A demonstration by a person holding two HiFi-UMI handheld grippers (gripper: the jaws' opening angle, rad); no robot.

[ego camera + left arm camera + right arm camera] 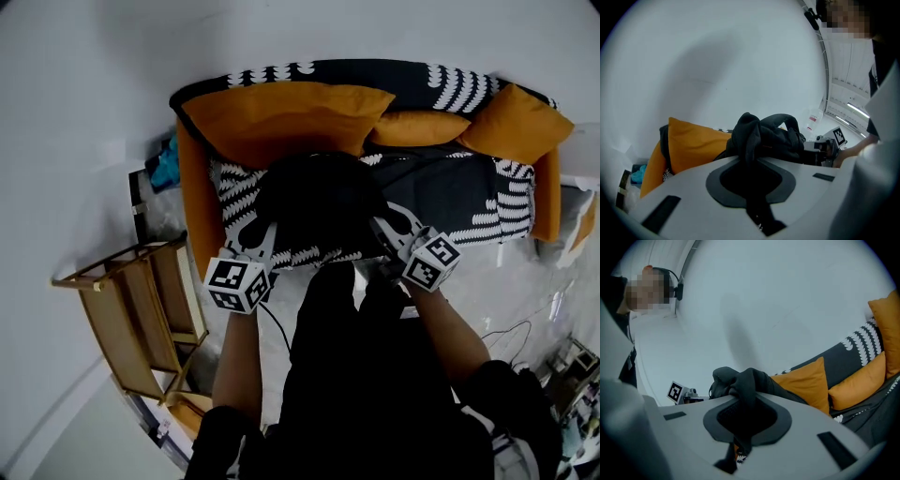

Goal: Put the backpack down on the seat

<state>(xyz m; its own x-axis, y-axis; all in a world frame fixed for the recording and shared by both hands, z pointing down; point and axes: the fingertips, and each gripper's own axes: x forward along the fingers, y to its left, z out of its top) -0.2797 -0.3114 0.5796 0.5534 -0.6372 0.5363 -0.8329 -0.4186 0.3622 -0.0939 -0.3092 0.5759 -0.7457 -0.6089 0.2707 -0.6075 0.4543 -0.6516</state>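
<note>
Now both grippers are clamping black fabric of the backpack (319, 202): the left gripper (265, 239) is pinching a fold at its left side, the right gripper (382, 232) a fold at its right. The backpack is hanging between them over the front of the patterned sofa seat (234, 192), before an orange cushion (281, 122); whether it is touching the seat cannot be told. Black-and-white square markers are showing on the grippers' cubes (236, 284). A red label on a white container (813, 120) is too small to read.
</note>
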